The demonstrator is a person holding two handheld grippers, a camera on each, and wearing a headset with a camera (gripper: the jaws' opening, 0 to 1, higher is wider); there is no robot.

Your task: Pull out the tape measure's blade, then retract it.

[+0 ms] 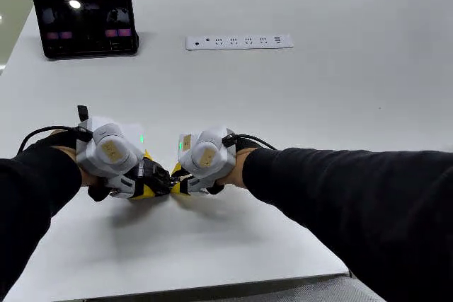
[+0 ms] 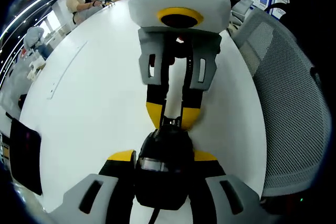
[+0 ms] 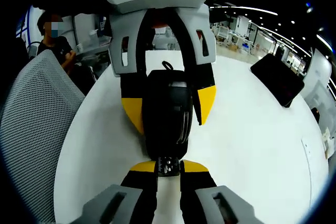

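Observation:
The black tape measure point(image 2: 160, 174) sits between the yellow-tipped jaws of my left gripper point(image 2: 164, 156), which is shut on its case. In the right gripper view the same case point(image 3: 167, 111) faces me, and my right gripper point(image 3: 168, 167) is shut on the small metal hook of the blade point(image 3: 168, 165) right at the case mouth. Almost no blade shows between them. In the head view the left gripper point(image 1: 145, 180) and the right gripper point(image 1: 180, 178) meet tip to tip over the white table point(image 1: 283, 90), with the tape measure point(image 1: 160, 178) between them.
A dark tablet point(image 1: 86, 24) stands at the far left and a white power strip point(image 1: 239, 42) lies at the far middle. The table's front edge point(image 1: 212, 288) is close below the grippers. A grey mesh chair point(image 2: 294, 103) stands beside the table.

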